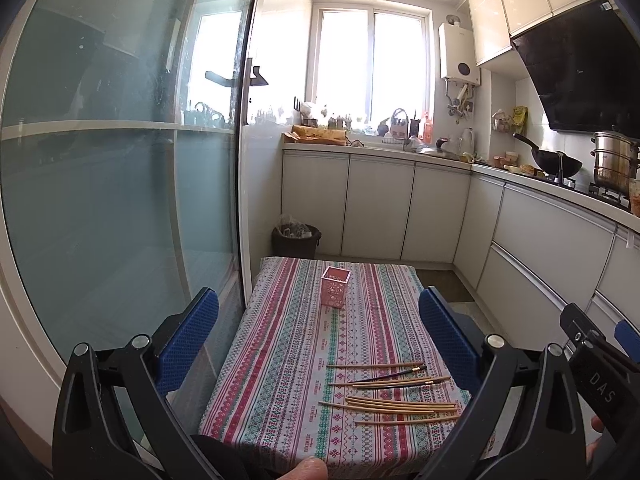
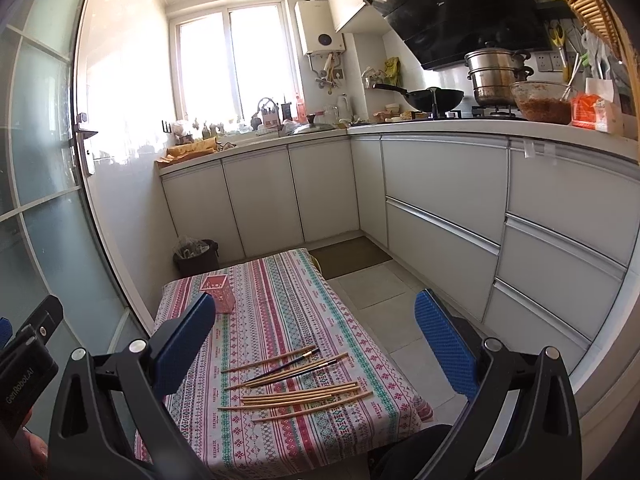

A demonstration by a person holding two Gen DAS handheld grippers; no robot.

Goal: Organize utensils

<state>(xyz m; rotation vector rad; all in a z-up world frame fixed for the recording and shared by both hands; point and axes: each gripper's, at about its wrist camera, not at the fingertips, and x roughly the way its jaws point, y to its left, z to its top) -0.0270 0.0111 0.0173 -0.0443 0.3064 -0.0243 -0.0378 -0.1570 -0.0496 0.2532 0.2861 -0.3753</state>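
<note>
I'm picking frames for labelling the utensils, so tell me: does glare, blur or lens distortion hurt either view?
Left wrist view: the window is blown out white, the door glass bows from fisheye, yet the chopsticks stay sharp. Right wrist view: the window again glares, cabinets curve, but the chopsticks and pink holder read clearly.

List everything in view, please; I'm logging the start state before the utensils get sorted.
Striped patterned tablecloth: one, pink, green and white, covering the small table.
Pink perforated holder: one, upright at the table's far end, looks empty.
Wooden chopsticks: about nine, tan, loose at the near end.
Dark-handled paintbrushes: two, lying among the chopsticks.
Brown waste bin: one, on the floor beyond the table.
Black wok: one, on the stove.
Steel stacked steamer pot: one, on the stove.
Left gripper: blue pads, open, empty.
Right gripper: blue pads, open, empty.
</note>
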